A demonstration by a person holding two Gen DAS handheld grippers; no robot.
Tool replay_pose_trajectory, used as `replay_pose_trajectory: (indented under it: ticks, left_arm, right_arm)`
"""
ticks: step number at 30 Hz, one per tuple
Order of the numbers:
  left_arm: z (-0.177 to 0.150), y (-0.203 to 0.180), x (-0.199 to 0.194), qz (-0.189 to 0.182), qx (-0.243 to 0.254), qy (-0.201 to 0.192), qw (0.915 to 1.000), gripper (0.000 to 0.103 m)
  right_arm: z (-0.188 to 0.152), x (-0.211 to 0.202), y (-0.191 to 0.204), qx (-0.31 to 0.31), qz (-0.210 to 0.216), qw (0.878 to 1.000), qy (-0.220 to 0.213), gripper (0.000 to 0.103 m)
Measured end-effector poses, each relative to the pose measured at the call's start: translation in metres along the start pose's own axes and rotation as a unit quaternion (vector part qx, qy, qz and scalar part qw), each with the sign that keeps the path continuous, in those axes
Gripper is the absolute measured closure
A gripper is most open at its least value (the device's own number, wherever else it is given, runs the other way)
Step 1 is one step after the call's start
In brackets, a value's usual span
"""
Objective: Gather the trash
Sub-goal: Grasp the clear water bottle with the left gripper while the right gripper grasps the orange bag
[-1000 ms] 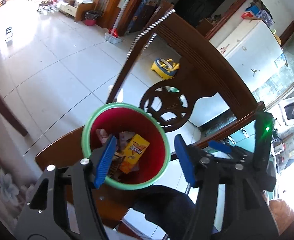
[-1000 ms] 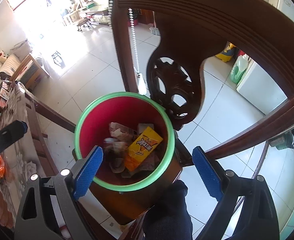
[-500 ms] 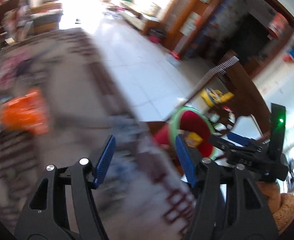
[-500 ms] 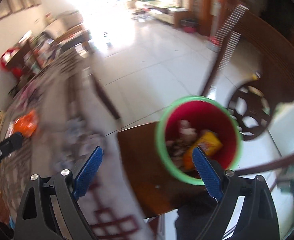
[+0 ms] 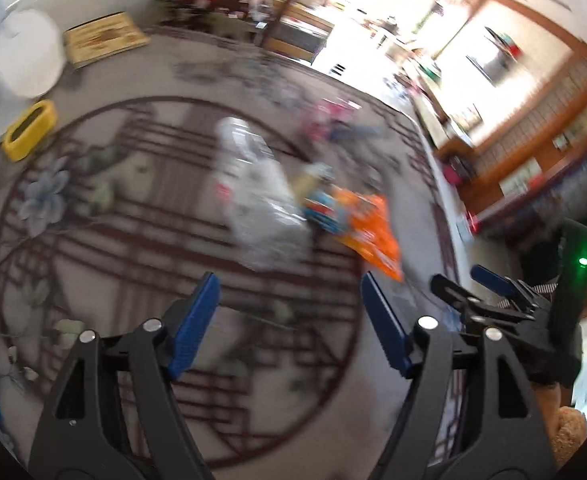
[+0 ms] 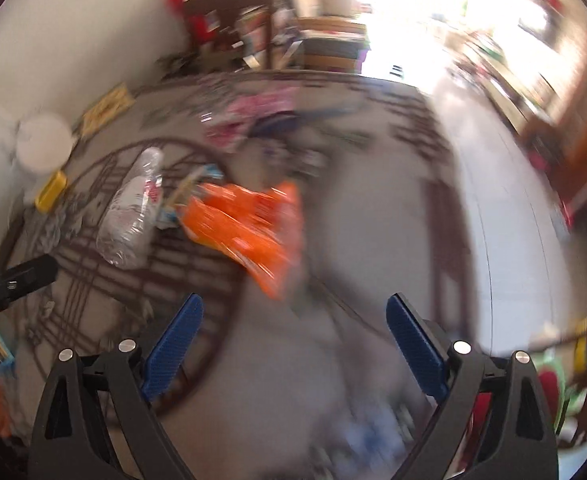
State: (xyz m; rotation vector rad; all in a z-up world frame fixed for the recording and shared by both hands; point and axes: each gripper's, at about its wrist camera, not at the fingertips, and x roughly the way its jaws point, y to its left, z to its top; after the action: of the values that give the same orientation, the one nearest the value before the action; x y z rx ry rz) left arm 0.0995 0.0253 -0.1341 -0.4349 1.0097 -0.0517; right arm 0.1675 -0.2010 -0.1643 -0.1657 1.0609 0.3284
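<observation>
My left gripper (image 5: 289,320) is over the patterned surface (image 5: 133,248), its blue pads apart and opening, with nothing between them. My right gripper (image 6: 293,344) stands wide, its jaws widening a little more, and it is empty too. In the left wrist view that right gripper shows at the right edge, with a green light on it.

The trash lies ahead of both, blurred. A crumpled clear plastic bottle (image 5: 257,196) lies at the centre of the left view, just above my pads; in the right view it sits left of centre. Just beside it, to its right, is an orange wrapper (image 6: 245,228), with a small blue and tan packet (image 5: 317,196) between the two. Farther up the surface there is a pink and blue heap (image 6: 261,116) too smeared to tell apart.

At the upper left of the left view stand a white round container (image 5: 25,56), a small yellow tub (image 5: 29,130) below it and a flat yellow box (image 5: 105,38) to its right; what they contain I cannot tell. At the lower right edge of the right view I catch a sliver of the red bin with green rim (image 6: 551,388); its inside is hidden.
</observation>
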Motion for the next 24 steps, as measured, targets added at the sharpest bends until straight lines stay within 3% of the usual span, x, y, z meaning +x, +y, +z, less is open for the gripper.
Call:
replay_pose_trajectory:
  ticks: [6, 7, 9, 13, 19, 20, 23, 24]
  left_arm:
    - [0.021, 0.027, 0.02, -0.001, -0.048, -0.004, 0.9988, 0.024]
    - [0.028, 0.028, 0.028, -0.007, -0.054, -0.001, 0.9985, 0.024]
    - [0.038, 0.029, 0.039, -0.018, -0.059, 0.002, 0.9981, 0.024]
    - [0.055, 0.021, 0.062, -0.025, -0.046, 0.0, 0.9986, 0.021]
    - [0.066, 0.011, 0.1, -0.015, -0.037, 0.029, 0.9988, 0.02]
    - [0.065, 0.01, 0.104, -0.01, -0.032, 0.032, 0.9989, 0.021]
    - [0.062, 0.011, 0.11, -0.007, -0.02, 0.039, 0.999, 0.052]
    - [0.061, 0.012, 0.11, -0.011, -0.02, 0.038, 0.999, 0.053]
  right_arm:
    - [0.035, 0.067, 0.04, -0.097, -0.024, 0.995, 0.027, 0.013]
    - [0.037, 0.074, 0.041, -0.104, -0.029, 0.994, 0.031, 0.016]
    - [0.041, 0.089, 0.039, -0.11, -0.036, 0.992, 0.046, 0.04]
    - [0.039, 0.076, 0.02, -0.085, -0.024, 0.995, 0.038, 0.043]
    - [0.014, 0.022, -0.006, -0.043, -0.019, 0.999, 0.018, 0.043]
    - [0.01, 0.013, -0.008, -0.038, -0.02, 0.999, 0.016, 0.043]
    - [-0.004, -0.01, -0.008, -0.027, -0.026, 0.999, 0.008, 0.043]
    - [-0.007, -0.015, -0.008, -0.023, -0.026, 0.999, 0.006, 0.043]
